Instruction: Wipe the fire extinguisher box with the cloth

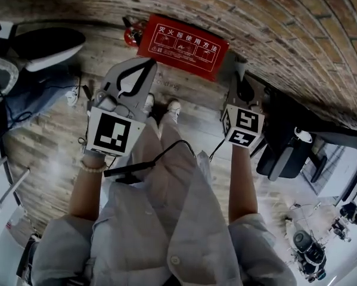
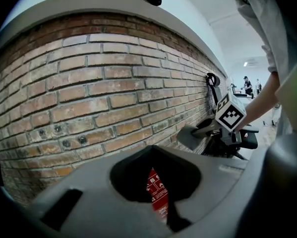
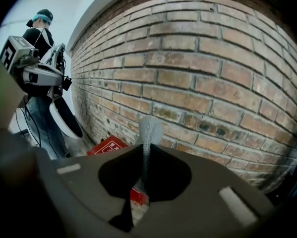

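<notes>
Your right gripper (image 3: 144, 145) has its jaws clamped on a thin grey cloth (image 3: 149, 128); a strip of it sticks up past the tips, in front of the brick wall (image 3: 212, 73). Your left gripper (image 2: 150, 150) has its jaws together with nothing between them, and part of the red box shows through the opening behind the tips. The fire extinguisher box (image 1: 184, 45) is red with white print on its lid. It sits on the wooden floor (image 1: 47, 148) against the foot of the brick wall, straight ahead of your shoes (image 1: 174, 106). In the head view both grippers are held out over the floor, short of the box and not touching it: the left gripper (image 1: 141, 70) is near the box's left end, the right gripper (image 1: 241, 76) just beside its right end. In the right gripper view the box (image 3: 108, 147) lies low and left of the jaws, apart from the cloth. A person (image 3: 39, 33) stands further along the wall.
</notes>
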Tool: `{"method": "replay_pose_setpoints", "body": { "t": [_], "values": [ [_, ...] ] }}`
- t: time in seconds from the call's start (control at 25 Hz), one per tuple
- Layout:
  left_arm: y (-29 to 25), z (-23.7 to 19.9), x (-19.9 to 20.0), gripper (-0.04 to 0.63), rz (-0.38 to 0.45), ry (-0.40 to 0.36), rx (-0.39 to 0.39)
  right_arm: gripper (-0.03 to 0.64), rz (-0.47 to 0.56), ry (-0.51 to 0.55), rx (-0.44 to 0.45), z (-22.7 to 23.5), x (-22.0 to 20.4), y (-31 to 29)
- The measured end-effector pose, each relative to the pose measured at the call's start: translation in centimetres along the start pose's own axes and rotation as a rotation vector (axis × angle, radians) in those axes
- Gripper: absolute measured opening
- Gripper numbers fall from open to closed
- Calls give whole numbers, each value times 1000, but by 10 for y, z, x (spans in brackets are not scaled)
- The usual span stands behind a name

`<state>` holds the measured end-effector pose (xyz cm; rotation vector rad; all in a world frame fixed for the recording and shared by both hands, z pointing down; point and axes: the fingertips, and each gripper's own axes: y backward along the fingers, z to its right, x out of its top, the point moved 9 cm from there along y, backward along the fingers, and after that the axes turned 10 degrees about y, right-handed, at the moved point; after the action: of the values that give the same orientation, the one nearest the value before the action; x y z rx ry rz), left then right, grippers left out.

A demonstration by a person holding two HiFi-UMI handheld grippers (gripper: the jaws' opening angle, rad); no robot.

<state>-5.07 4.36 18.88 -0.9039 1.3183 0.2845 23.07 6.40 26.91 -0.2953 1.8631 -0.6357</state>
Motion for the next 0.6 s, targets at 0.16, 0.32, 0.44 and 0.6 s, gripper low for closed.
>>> {"method": "replay_pose_setpoints", "body": {
  "t": [0.16,0.32,0.44,0.6],
  "values": [
    [17,4,19,-3,5,-53,-20,26,60,2,-10,7,29,26],
    [25,6,37,-3,13,-48,-22,27,96,15,-24,14,55,46],
    [30,10,56,-3,45,-50,-31,27,114,43,-23,15,74,64],
    [36,12,79,-3,79,-83,-29,27,158,78,-12,10,96,83]
  ]
}}
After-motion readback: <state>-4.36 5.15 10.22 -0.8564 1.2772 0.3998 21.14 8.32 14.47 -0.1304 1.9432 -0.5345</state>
